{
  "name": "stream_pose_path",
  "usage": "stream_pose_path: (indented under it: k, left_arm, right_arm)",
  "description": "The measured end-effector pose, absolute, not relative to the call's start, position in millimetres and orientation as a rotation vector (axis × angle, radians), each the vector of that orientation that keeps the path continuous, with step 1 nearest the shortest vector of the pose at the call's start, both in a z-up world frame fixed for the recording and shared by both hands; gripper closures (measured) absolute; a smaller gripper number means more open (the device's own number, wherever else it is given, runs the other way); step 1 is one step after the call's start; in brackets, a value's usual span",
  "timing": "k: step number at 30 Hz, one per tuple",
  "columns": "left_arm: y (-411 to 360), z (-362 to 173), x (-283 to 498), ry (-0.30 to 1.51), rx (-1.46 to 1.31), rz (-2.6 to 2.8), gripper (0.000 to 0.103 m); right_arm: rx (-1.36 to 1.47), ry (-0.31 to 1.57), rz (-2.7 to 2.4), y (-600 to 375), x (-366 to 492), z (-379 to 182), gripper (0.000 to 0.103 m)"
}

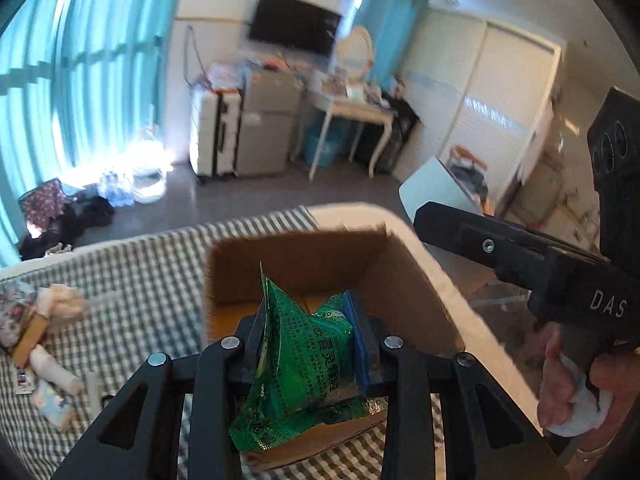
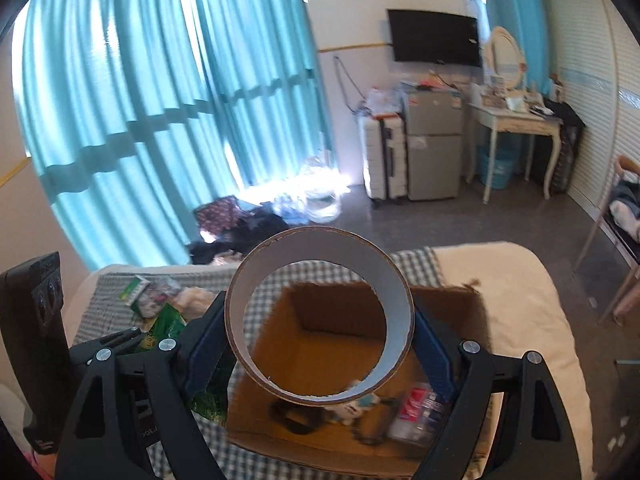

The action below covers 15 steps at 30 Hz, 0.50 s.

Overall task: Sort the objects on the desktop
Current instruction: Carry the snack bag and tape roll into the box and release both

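A checked cloth (image 1: 152,264) covers the surface; teal curtains (image 2: 132,112) fill the upper left. At lower centre, a green sachet (image 1: 304,360) is clamped by the left gripper (image 1: 308,344) and a cardboard ring (image 2: 320,316) by the right gripper (image 2: 320,356), above an open cardboard box (image 2: 440,308).

bed (image 2: 520,304) with checkered sheet (image 1: 152,272); open cardboard box (image 2: 448,308) sits on the sheet, loose clutter pile (image 1: 44,332) lies on it left of the box.
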<state>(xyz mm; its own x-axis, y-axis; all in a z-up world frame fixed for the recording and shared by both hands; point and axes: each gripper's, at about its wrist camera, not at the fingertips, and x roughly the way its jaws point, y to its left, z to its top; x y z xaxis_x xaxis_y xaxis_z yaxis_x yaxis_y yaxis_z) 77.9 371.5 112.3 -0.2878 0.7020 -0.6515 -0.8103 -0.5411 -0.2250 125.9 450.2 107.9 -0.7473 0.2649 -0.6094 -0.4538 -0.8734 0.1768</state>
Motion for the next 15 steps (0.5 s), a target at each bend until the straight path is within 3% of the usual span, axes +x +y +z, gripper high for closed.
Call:
stream_pose_path:
  k: [8, 9, 11, 12, 13, 15]
  left_arm:
    - [395.6, 72.3, 82.8, 0.283, -0.969, 1.943, 0.071]
    - [396.6, 70.1, 84.6, 0.290, -0.968, 1.944, 0.067]
    - [396.8, 69.8, 85.1, 0.309, -0.967, 1.966, 0.035]
    - [395.9, 71.6, 85.4, 0.330, -0.972, 2.001, 0.006]
    - [395.4, 73.6, 86.8, 0.336, -0.967, 2.038, 0.000]
    - [389.0, 79.1, 84.0, 0.306, -0.963, 2.060, 0.000]
  right_arm:
    - [-0.963, 0.569, 2.471, 492.1, 134.4, 50.8, 0.019]
    - [-0.977, 0.585, 2.459, 493.8, 132.5, 46.8, 0.019]
    - [-1.017, 0.648, 2.439, 500.0, 128.6, 39.3, 0.018]
    - [-1.031, 0.683, 2.431, 501.3, 127.5, 36.8, 0.018]
    - [-1.029, 0.719, 2.422, 501.7, 125.8, 36.3, 0.016]
    - [-0.968, 0.757, 2.448, 501.1, 128.2, 42.7, 0.016]
